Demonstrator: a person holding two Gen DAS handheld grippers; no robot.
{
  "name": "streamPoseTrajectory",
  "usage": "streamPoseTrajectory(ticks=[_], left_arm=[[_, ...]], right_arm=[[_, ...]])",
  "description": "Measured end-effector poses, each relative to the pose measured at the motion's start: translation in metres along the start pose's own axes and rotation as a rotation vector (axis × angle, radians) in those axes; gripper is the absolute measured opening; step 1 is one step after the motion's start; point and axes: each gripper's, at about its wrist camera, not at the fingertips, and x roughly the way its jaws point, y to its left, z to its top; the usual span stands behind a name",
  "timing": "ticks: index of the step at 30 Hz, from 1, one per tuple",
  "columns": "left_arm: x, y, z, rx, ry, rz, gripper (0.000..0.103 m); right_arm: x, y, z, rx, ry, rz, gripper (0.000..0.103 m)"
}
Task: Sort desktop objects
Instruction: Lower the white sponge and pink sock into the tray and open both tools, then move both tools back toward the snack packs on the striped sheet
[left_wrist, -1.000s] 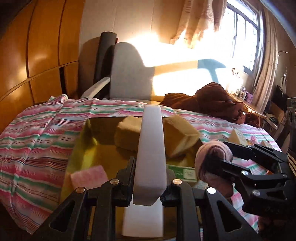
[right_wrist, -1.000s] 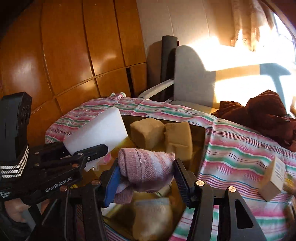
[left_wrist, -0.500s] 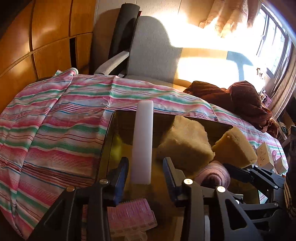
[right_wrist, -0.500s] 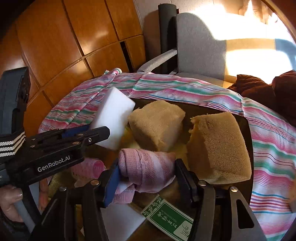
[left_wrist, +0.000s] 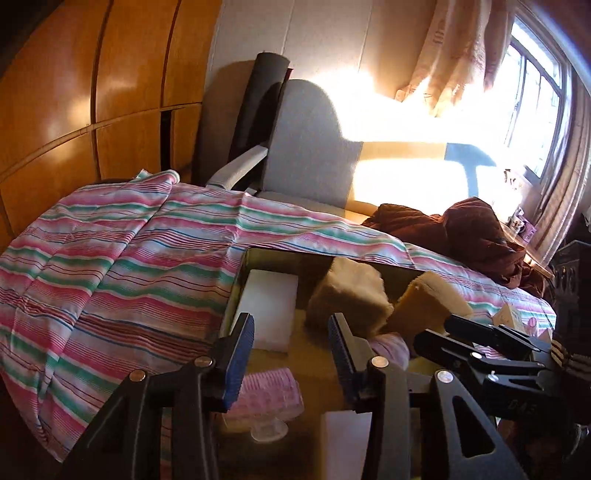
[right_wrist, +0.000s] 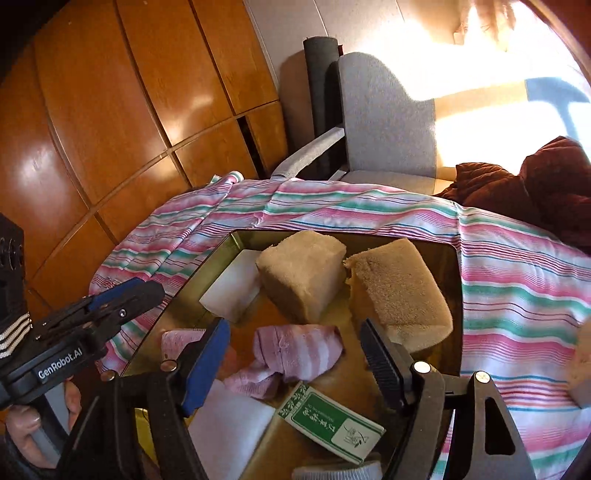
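A dark tray sits on the striped cloth. In it lie a white foam block at the far left, two tan sponges, and a pink striped sock. My left gripper is open and empty above the tray's left part, just short of the white block. My right gripper is open, with the sock lying loose on the tray floor between its fingers. The right gripper also shows at the right of the left wrist view.
A green-and-white box, a second white foam piece and a pink ridged item lie in the tray's near part. Striped cloth covers the surface; a small box sits right. Grey chair and brown cloth behind.
My left gripper let go of the white block, which now lies flat in the tray's far-left corner. My right gripper opened and the pink sock dropped onto the tray floor.
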Motion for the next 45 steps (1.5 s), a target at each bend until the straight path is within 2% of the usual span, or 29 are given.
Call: streamPoseTrajectory(ticks=[7, 15, 23, 27, 30, 34, 37, 45], left_arm=[[-0.017, -0.054, -0.026, 0.069, -0.015, -0.118, 0.043], [-0.031, -0.137, -0.055, 0.187, 0.026, -0.296, 0.043], [-0.029, -0.228, -0.097, 0.351, 0.128, -0.44, 0.043], [-0.019, -0.263, -0.124, 0.414, 0.193, -0.478, 0.043], [-0.009, -0.285, -0.142, 0.459, 0.244, -0.492, 0.043], [-0.001, -0.306, -0.156, 0.505, 0.287, -0.498, 0.043], [0.002, -0.319, -0.156, 0.545, 0.288, -0.501, 0.043], [0.026, -0.378, -0.126, 0.679, 0.269, -0.546, 0.043]], right_arm=[[-0.053, -0.025, -0.028, 0.035, -0.098, -0.094, 0.077], [-0.121, -0.097, -0.075, 0.165, -0.179, -0.261, 0.08], [-0.22, -0.191, -0.138, 0.368, -0.292, -0.512, 0.081], [-0.272, -0.235, -0.173, 0.496, -0.352, -0.632, 0.084], [-0.296, -0.261, -0.198, 0.58, -0.372, -0.693, 0.085], [-0.306, -0.286, -0.22, 0.647, -0.363, -0.724, 0.086], [-0.306, -0.293, -0.225, 0.659, -0.361, -0.717, 0.086], [-0.297, -0.292, -0.215, 0.592, -0.349, -0.715, 0.086]])
